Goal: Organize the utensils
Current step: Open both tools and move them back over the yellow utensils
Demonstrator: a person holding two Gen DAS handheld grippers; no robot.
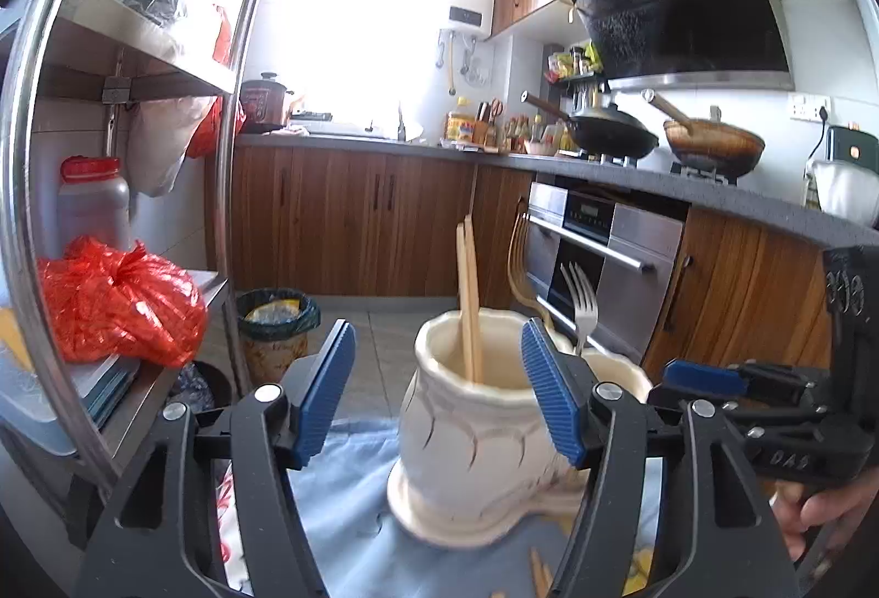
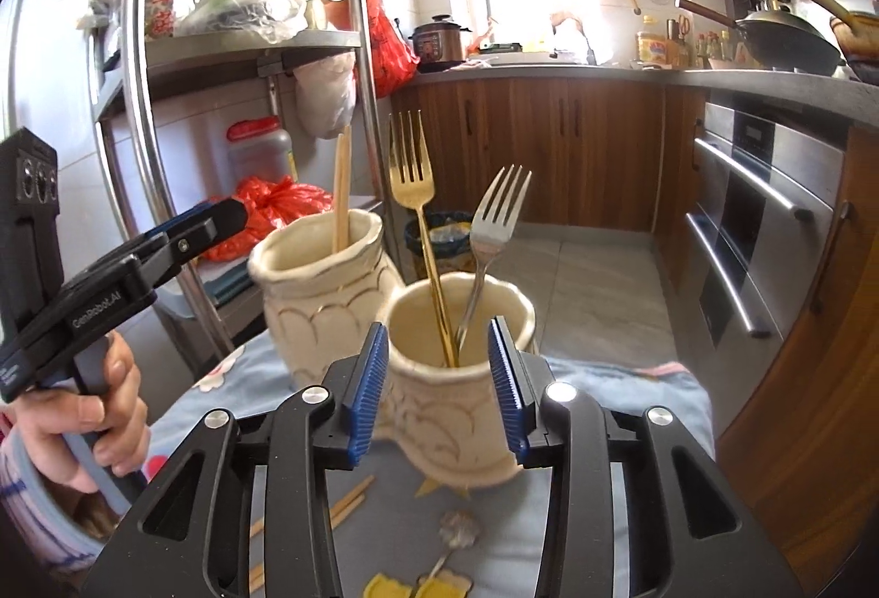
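Note:
Two cream ceramic holders stand on a blue cloth. The left holder [image 1: 467, 433] [image 2: 313, 290] holds wooden chopsticks [image 1: 469, 301] [image 2: 341, 191]. The right holder [image 2: 456, 378] [image 1: 615, 367] holds a gold fork [image 2: 415, 213] [image 1: 519, 263] and a silver fork [image 2: 494, 224] [image 1: 583, 307]. My left gripper [image 1: 439, 395] is open and empty, its fingers to either side of the left holder's rim. My right gripper [image 2: 439, 389] is open and empty, straddling the right holder. More chopsticks [image 2: 340, 504] and a spoon [image 2: 453, 532] lie on the cloth.
A steel shelf rack [image 1: 231, 104] [image 2: 143, 104] with bags stands at the left. A bin [image 1: 277, 323] sits on the floor. Wooden cabinets, an oven [image 1: 599, 268] and a counter with woks [image 1: 610, 131] run behind and right.

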